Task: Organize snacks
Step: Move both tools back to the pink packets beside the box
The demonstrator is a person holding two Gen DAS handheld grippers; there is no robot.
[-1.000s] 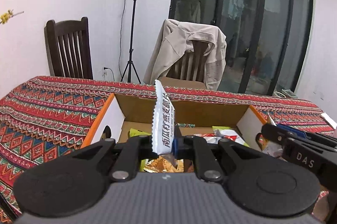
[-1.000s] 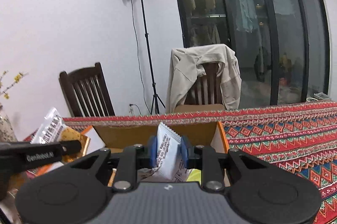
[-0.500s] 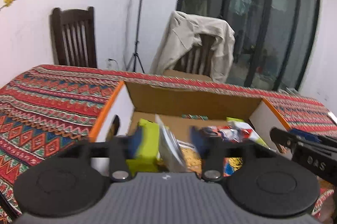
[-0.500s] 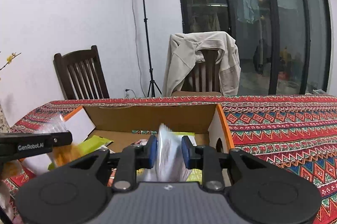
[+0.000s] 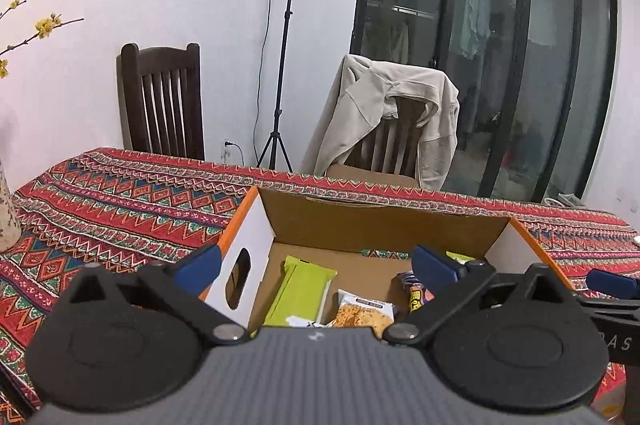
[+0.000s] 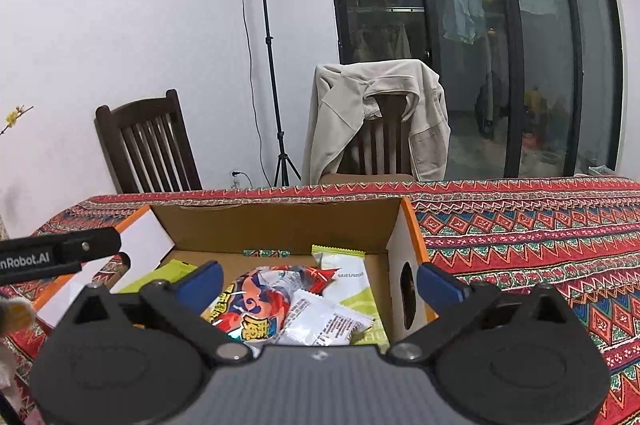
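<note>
An open cardboard box (image 5: 248,225) with orange rims sits on the patterned tablecloth and holds several snack packets. In the left wrist view a green packet (image 5: 300,289) and an orange-printed packet (image 5: 360,313) lie on its floor. The right wrist view has a red and blue packet (image 6: 260,301), a white packet (image 6: 324,317) and a green and white packet (image 6: 344,273) in the box (image 6: 280,221). My left gripper (image 5: 316,264) hovers over the box's near left side, jaws opening wide, nothing between them. My right gripper (image 6: 320,283) hovers over the near right side, jaws likewise opening and empty.
The tablecloth (image 5: 120,201) stretches left and right of the box. A pale vase (image 5: 6,213) stands at the far left edge. Behind the table are a dark wooden chair (image 5: 164,105), a chair draped with a beige jacket (image 5: 384,117), a light stand (image 5: 284,65) and glass doors.
Both grippers were shut on upright white packets. Both have let go and spread wide, and the packets have dropped into the box. The hands have hardly moved.
</note>
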